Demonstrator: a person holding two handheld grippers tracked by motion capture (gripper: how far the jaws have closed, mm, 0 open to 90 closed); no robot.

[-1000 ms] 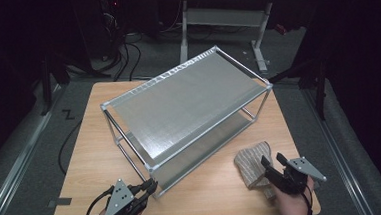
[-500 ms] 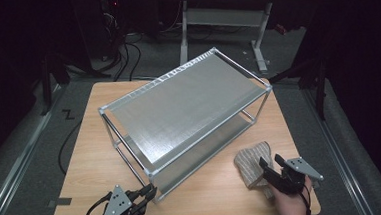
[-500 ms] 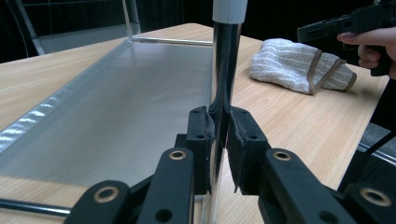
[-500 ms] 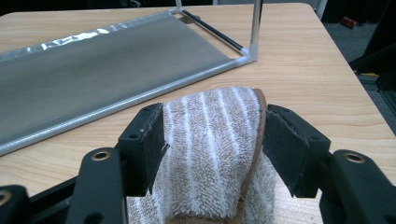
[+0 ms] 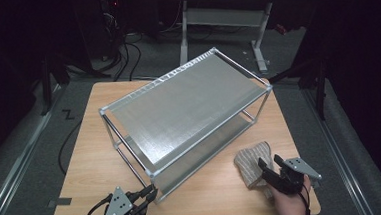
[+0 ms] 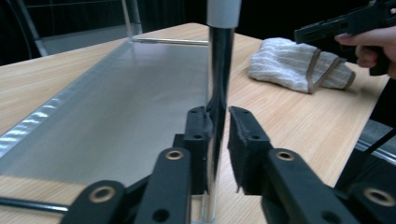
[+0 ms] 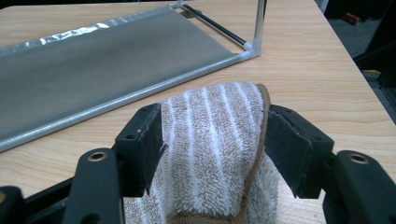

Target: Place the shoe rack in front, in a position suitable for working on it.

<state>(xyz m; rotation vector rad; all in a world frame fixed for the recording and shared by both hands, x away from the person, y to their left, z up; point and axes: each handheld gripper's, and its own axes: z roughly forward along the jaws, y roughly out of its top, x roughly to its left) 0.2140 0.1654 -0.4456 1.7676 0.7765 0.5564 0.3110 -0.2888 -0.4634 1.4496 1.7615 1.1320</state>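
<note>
A two-shelf metal rack [image 5: 183,108] stands in the middle of the wooden table [image 5: 96,158]. My left gripper [image 5: 151,192] is at its near front corner, shut on the upright corner post [image 6: 219,70]; its jaws have just been closing, and both pads [image 6: 198,128] lie against the post. A folded beige striped towel [image 5: 249,161] lies on the table at the right front. My right gripper [image 7: 212,116] straddles the towel's [image 7: 210,140] near end. Its jaws have just been opening and stand wide, with the towel filling the gap between them.
The rack's lower shelf [image 6: 116,102] lies just above the tabletop. The table's near edge runs close behind both hands. A second table frame [image 5: 223,15] and cables [image 5: 124,46] are on the dark floor beyond.
The left gripper has shifted slightly at the rack's corner post. The right gripper and the towel keep their places.
</note>
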